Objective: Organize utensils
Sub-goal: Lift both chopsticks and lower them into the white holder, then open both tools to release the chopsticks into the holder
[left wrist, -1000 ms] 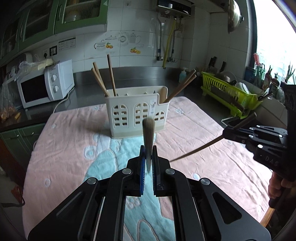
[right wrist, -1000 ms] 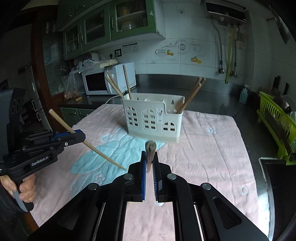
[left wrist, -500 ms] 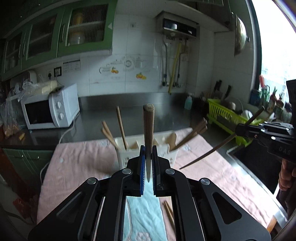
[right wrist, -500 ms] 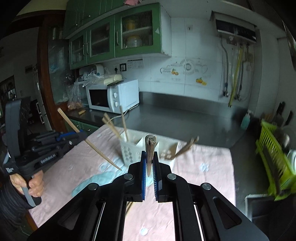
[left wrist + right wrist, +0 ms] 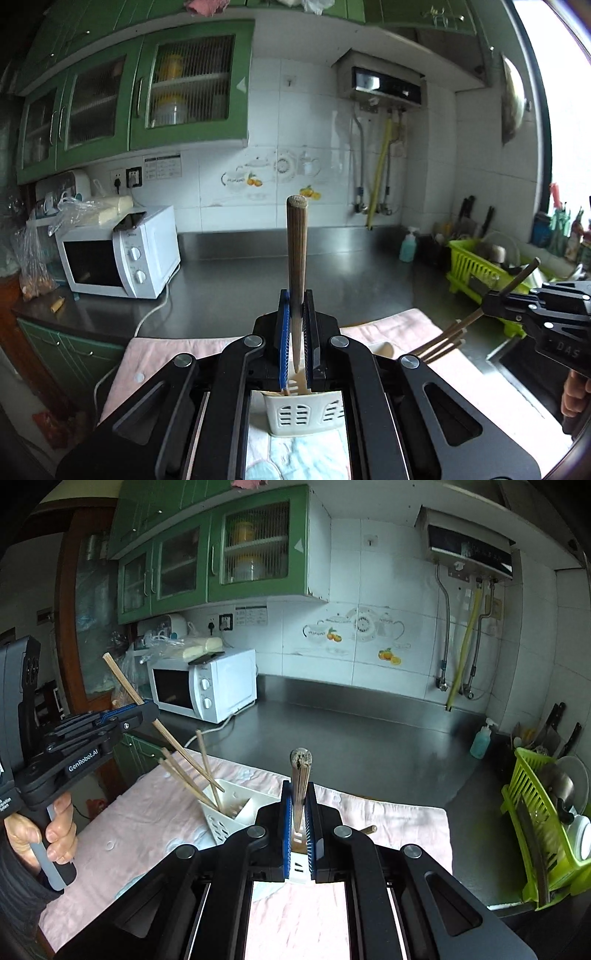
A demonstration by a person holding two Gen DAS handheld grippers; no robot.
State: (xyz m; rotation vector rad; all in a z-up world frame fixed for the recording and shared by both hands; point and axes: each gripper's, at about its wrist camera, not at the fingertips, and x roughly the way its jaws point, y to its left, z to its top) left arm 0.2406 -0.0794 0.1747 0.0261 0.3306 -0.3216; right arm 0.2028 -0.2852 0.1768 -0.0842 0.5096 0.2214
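Left wrist view: the left gripper [image 5: 295, 325], at lower centre, is clamped on one chopstick [image 5: 296, 258], which is held upright with the thin tip pointing down towards the caddy [image 5: 295, 417] at the bottom of the frame, presumably for insertion. At right, the right gripper [image 5: 495, 299] is seen gripping a second chopstick [image 5: 517, 278] on a slant above sticks already stored.

Right wrist view: the right gripper [image 5: 298, 812] is clenched on its chopstick [image 5: 301, 779], upright at centre. The caddy [image 5: 229, 816] stands on the pink cloth [image 5: 388, 823], partly hidden behind the jaws. At left, the left gripper [image 5: 144, 712] holds its stick angled over the caddy's left compartment.
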